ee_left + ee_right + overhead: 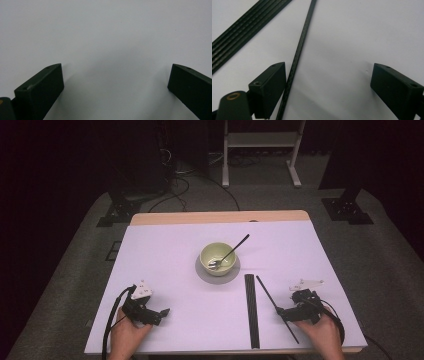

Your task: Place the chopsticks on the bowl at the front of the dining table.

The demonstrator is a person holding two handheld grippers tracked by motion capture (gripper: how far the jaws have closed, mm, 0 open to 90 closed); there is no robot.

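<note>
Now we see a single thin black stick (298, 53) lying loose between the wide-open jaws of the right gripper (328, 85).
We hold that gripper (280, 311) low at the table's near right, the stick (275, 307) just beside its left jaw; a bundle of flat black strips (251, 310) lies alongside on the pale lilac table cover (165, 265); our left gripper (115, 82), jaws apart over bare cover, rests near left.

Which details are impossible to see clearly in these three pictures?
- High view: what lies inside the bowl under the utensil head is too small to tell.
- Right gripper view: both ends of the single black stick are cut off by the edges.
- Left gripper view: between the open jaws of the left hand-held gripper lies bare white table surface; nothing tells where it points.
</note>
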